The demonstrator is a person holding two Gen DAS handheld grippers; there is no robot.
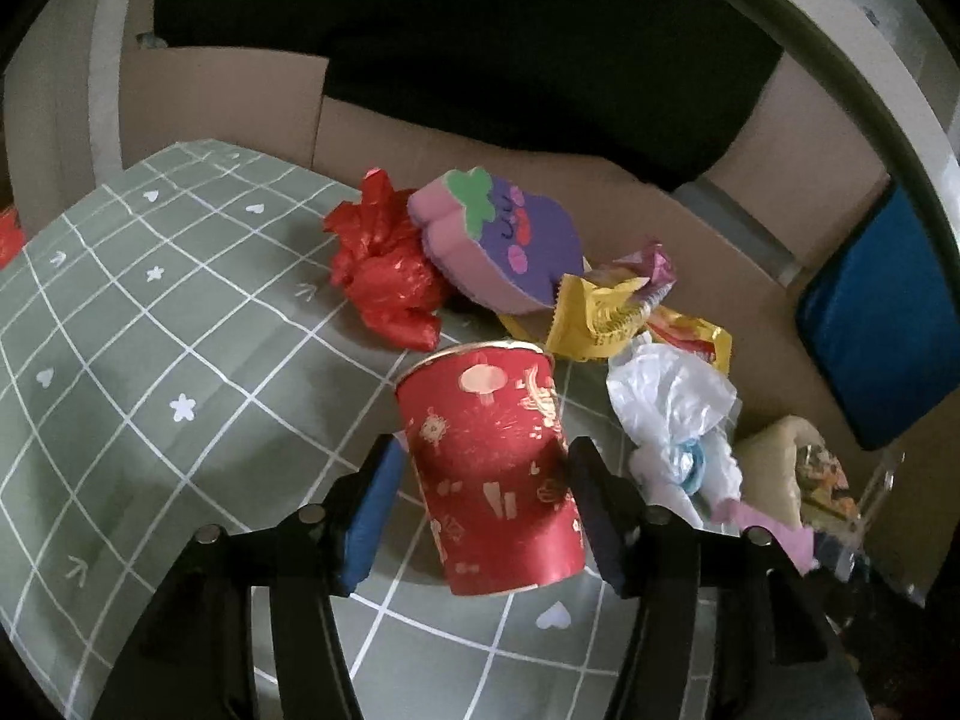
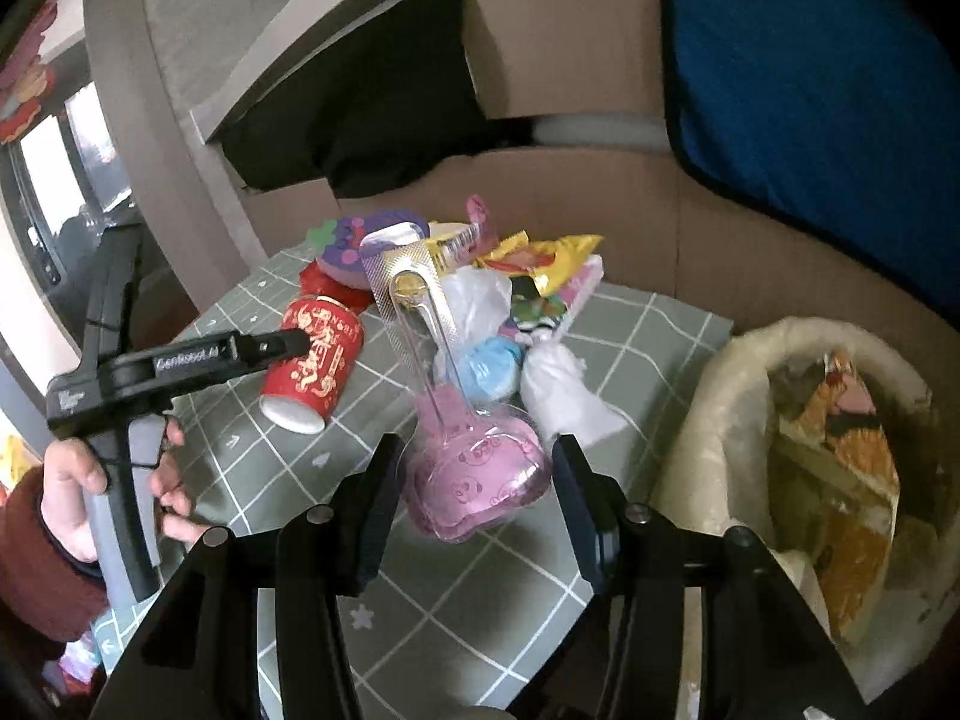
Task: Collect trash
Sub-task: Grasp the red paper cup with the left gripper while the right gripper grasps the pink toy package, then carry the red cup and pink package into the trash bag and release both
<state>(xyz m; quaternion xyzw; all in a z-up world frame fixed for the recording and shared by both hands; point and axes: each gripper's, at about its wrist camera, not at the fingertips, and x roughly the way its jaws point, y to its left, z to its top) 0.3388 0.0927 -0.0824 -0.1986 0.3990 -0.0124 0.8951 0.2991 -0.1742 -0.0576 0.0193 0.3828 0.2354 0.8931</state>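
One red paper cup (image 1: 498, 468) with gold print is held between the blue-padded fingers of the left gripper (image 1: 480, 504); it is tilted, its rim turned away from the camera and its base towards it, above the green checked tablecloth (image 1: 150, 324). In the right wrist view the same cup (image 2: 315, 360) is seen lying almost on its side, its white base lowest, with one black finger pressed against its wall. The left gripper's handle is grasped by the person's left hand (image 2: 90, 480), the fingers curled round the trigger, a dark red sleeve at the wrist.

One clear plastic blister pack with a pink backing (image 2: 474, 480) is seen between the fingers of the right gripper (image 2: 474, 510), which are spread wide; a gap is visible on each side, so nothing is clamped. Whether the pack lies on the cloth or is touched from below cannot be told.

Behind the cup a heap of rubbish is gathered near the table's far edge: one crumpled red plastic bag (image 1: 384, 276), one purple and pink foam sponge with a green leaf (image 1: 504, 234), two yellow snack wrappers (image 1: 600, 312), one crumpled white plastic bag (image 1: 672, 408) and one silver pill blister strip (image 2: 408, 276).

Beside the table one bin lined with a pale bag (image 2: 750, 372) is seen, with wrappers already inside. Cardboard (image 1: 228, 102) and one blue cushion (image 2: 828, 72) stand behind.
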